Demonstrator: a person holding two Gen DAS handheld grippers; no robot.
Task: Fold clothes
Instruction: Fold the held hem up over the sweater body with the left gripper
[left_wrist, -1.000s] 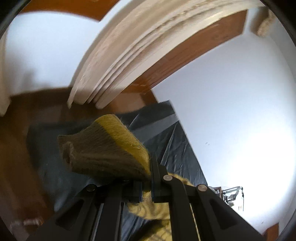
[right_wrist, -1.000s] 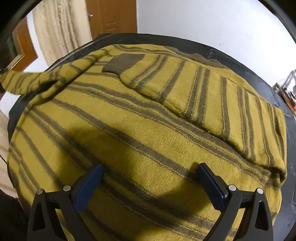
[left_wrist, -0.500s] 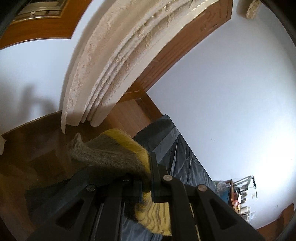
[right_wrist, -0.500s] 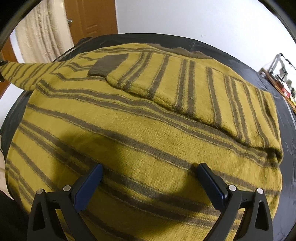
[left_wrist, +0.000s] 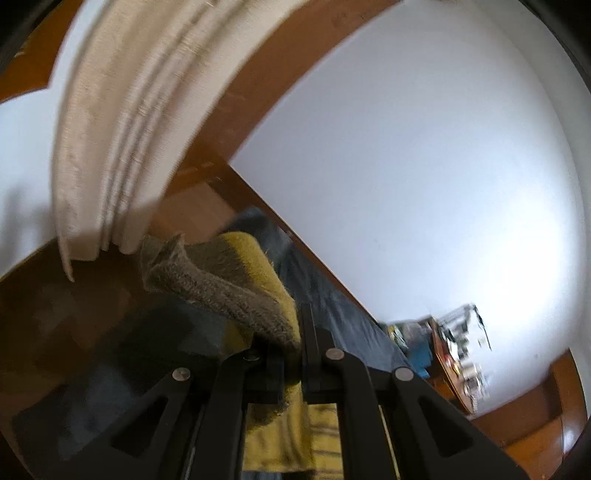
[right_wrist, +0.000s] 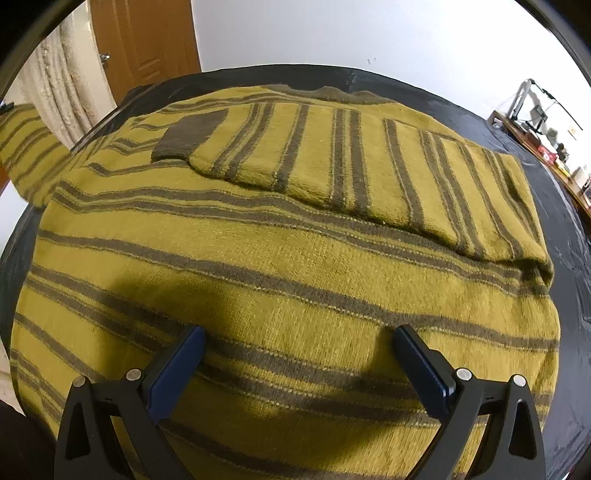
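Over the dark-covered surface (right_wrist: 576, 258), a striped sweater (right_wrist: 295, 258) lies flat, one sleeve lifted.

The left hand-held gripper (left_wrist: 295, 343) is pressed together on the sleeve cuff (left_wrist: 221, 288), held off the cover, probably to carry it across the body; the other sleeve (right_wrist: 351, 166) already lies folded over the chest. The right hand-held gripper (right_wrist: 295, 365) hovers with jaws spread and empty above the lower body, likely ready to pin it. The lifted sleeve (right_wrist: 26, 147) hangs past the surface's left edge near a curtain (right_wrist: 62, 81). Bare cover shows beyond the collar and to the right.
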